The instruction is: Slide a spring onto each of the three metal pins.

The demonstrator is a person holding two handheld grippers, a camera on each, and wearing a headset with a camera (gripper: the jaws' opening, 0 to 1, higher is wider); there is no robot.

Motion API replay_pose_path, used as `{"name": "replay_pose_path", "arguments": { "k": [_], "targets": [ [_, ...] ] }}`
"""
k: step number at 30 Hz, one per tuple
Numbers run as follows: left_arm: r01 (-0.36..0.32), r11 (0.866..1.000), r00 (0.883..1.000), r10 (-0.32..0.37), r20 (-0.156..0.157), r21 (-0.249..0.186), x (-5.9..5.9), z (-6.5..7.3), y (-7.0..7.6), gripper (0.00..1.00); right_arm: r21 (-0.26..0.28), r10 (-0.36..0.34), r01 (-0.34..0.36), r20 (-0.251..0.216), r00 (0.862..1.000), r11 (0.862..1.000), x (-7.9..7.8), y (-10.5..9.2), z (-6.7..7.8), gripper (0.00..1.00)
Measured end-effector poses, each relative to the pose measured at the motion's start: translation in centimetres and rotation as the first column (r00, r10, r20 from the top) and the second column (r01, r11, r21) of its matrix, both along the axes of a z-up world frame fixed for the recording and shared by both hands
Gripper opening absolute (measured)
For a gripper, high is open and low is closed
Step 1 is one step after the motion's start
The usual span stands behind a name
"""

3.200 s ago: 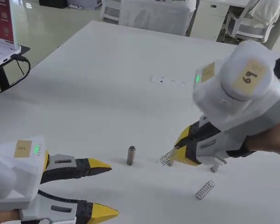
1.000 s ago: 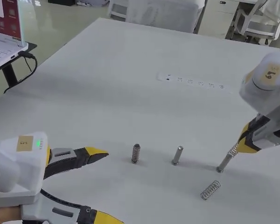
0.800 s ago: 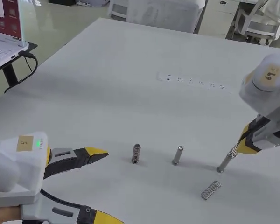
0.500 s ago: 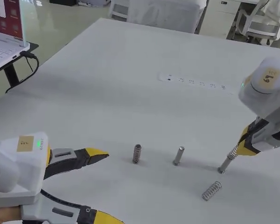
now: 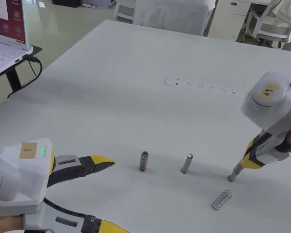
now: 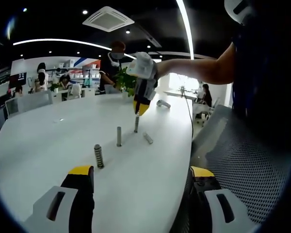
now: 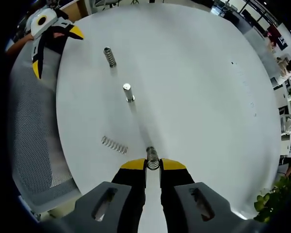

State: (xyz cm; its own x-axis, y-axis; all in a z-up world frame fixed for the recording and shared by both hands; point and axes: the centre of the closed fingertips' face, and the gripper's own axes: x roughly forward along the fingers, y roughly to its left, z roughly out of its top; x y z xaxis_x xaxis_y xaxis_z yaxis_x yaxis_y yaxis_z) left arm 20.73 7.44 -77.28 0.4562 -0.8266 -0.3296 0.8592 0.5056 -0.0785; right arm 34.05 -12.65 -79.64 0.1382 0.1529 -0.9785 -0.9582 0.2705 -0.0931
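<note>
1. Jaws of the right gripper [image 7: 153,165] are pressed in on the held spring [image 7: 152,157], which is pinched at its upper coils. Jaws of the left gripper [image 6: 141,173] are spread wide with nothing between them, at 7 o'clock in the head view.
2. The held spring is threaded over the 3 o'clock pin [image 5: 231,177], the last in the row. A short length of bare metal is seen below the bottom coil, so the spring is judged not yet seated.
3. The middle pin [image 5: 186,163] is bare. The 9 o'clock pin [image 5: 143,161] carries a spring over its full height. The loose spring [image 5: 221,199] lies flat on the table [image 5: 111,87] at 7 o'clock of the pin being worked, near it but apart.
4. Step in hand, as judged: the held spring is to be pushed down until its bottom coil meets the table.
5. Method advised: the push is kept along the pin's own axis, which appears to lean toward 1 o'clock in the head view. The pinch is kept light so the coils are not crushed against the pin.
6. Risk noted: how the pins are fixed cannot be told, so side load is to be avoided. Release is best made only once the spring sits uncompressed, or it may jump off.
7. Progress estimate: one pin is done, one is in hand, and the loose spring is left for the middle pin.
</note>
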Motion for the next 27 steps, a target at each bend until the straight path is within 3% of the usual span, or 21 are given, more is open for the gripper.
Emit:
{"name": "replay_pose_path", "arguments": {
  "k": [16, 27],
  "targets": [
    [0.001, 1.000, 1.000, -0.001, -0.002, 0.001, -0.2, -0.1, 0.1, 0.75, 0.013, -0.016, 0.016, -0.039, 0.999, 1.000, -0.2, 0.4, -2.4, 0.08],
    [0.000, 1.000, 1.000, 0.000, -0.005, -0.002, -0.3, -0.2, 0.1, 0.75, 0.021, -0.016, 0.017, -0.035, 0.999, 1.000, -0.5, 0.5, -2.8, 0.09]
  ]
}}
